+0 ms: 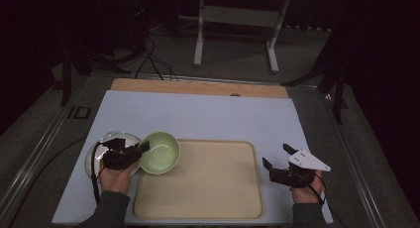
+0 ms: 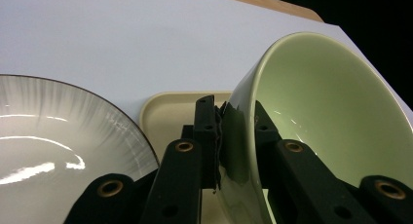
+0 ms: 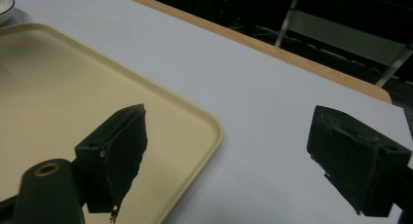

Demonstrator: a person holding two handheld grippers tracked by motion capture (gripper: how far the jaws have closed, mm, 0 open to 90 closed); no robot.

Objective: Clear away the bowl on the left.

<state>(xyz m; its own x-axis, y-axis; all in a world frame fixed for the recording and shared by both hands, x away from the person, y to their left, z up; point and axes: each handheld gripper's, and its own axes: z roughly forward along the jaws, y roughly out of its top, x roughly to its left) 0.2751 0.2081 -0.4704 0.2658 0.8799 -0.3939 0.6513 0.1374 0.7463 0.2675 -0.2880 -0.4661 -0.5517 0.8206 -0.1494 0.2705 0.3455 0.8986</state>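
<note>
Beige tray (image 1: 208,188) at table's six o'clock. Grey-streaked plate (image 1: 96,153) at its nine. Green bowl (image 1: 159,152) tilted over tray's ten o'clock corner, left gripper (image 1: 141,149) clamped on its wall. Right gripper (image 1: 277,157) at three, jaws apart, empty. Risk: thin rim pinch, bowl could pivot and drop.

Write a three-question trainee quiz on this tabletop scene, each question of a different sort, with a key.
1. True or false: the left gripper is shut on the rim of the green bowl.
2. Multiple choice: the right gripper is
A. shut on the beige tray
B. open, holding nothing, beside the tray's right edge
C. resting inside the bowl
3. Fill in: the shiny dish left of the bowl, under the left hand, is a grey ____.

Key: 1 true, one of its fingers inside the wall and one outside; 2 B; 3 plate.
</note>
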